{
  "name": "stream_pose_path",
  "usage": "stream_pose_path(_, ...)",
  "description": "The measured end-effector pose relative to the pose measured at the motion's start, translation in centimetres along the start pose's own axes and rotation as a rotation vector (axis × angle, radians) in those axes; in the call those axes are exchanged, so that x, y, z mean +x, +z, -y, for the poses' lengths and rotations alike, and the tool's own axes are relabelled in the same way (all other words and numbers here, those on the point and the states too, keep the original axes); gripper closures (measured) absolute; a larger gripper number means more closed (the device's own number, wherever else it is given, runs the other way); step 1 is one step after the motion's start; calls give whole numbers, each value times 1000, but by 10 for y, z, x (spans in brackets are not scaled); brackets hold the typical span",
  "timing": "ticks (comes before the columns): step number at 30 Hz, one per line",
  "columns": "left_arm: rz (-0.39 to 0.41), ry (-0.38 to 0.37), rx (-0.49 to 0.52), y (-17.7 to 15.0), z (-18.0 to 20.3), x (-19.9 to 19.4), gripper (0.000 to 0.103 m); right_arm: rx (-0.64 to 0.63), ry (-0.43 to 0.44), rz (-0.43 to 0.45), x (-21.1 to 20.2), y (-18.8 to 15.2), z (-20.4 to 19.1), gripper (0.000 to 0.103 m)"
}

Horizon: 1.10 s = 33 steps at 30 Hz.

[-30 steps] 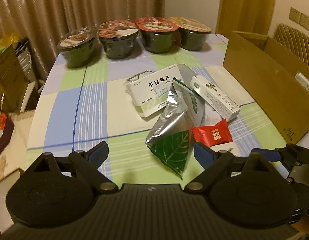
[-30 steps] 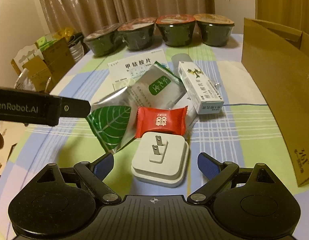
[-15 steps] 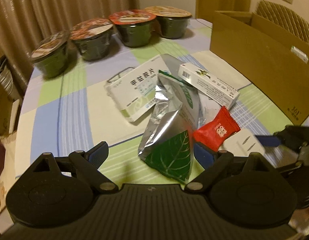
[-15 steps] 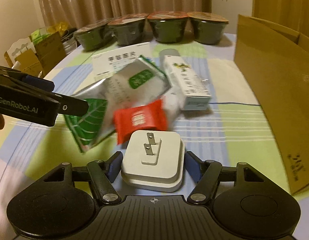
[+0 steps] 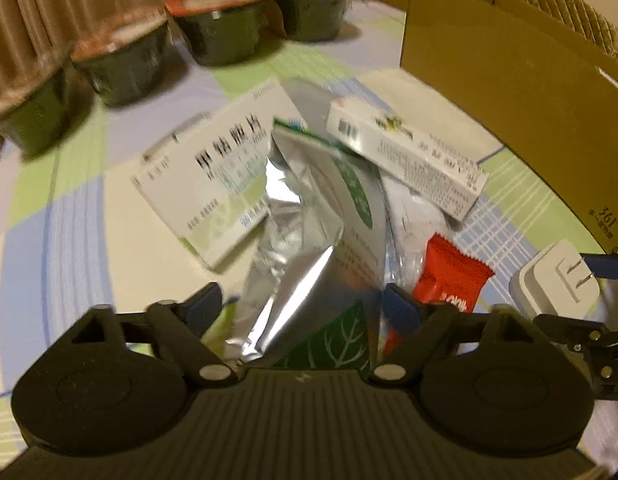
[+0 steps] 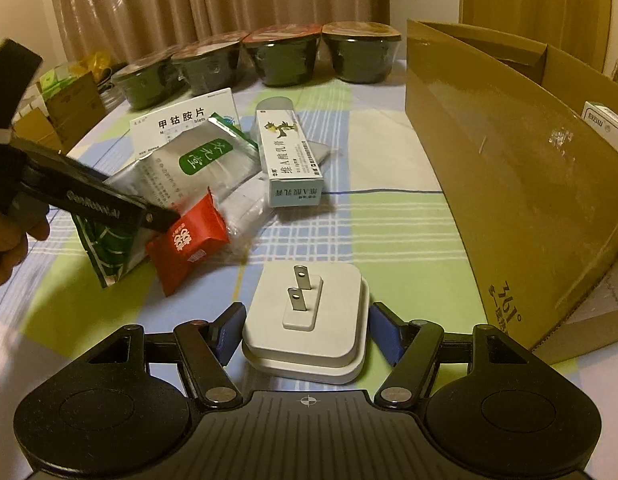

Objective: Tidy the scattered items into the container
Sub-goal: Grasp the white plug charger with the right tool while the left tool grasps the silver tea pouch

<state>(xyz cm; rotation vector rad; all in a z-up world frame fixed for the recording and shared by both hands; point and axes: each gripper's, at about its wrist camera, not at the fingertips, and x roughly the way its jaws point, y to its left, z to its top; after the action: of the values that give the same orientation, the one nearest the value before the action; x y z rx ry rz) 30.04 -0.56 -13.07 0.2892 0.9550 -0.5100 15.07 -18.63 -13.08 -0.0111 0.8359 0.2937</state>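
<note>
right gripper [image 6: 307, 332] clamps charger [image 6: 305, 320]; left gripper [image 5: 299, 308] straddles pouch [image 5: 309, 240] (fingers apart)

Cardboard box [image 6: 509, 168] interior mostly hidden

Not much room in the middle of the desk [image 6: 389, 248] tbh. The pile of foil pouch [image 6: 181, 172], red sachet [image 6: 189, 240] and ointment box [image 6: 289, 156] fills the centre, with the flat pill box [image 6: 181, 128] tucked behind it. Bare checked cloth runs between that pile and the cardboard box [image 6: 509, 184], so a gripper could pass there. The box's tall near wall blocks the whole right side. Far edge is walled off by a row of four noodle bowls [image 6: 285, 56]. Left of the pile the cloth is bare too.
</note>
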Motion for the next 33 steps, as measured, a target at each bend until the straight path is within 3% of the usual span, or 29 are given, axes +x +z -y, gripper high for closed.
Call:
stream_pose_path(6,-30,-12,-2,-15,10,-15,41,1,15,-12,-4,-2,1,33)
stream_pose_path(16,-131,-64,-58,-77,29,-72,43,-16,44,-40,-27,-20,-3,33)
stream_pose_path(22,-135,-71,-99,-78,17,-90,26,-19,57,-52,-34,-29,-4,33)
stream_pose_path(28,-173,-119,-132,-48,-1,-68,11,-30,55,-47,-33,-28,-5,33)
stream_pose_path(33,-261,-154,-124,-36,-4,-39,11,-41,52,-45,-29,-27,-4,33)
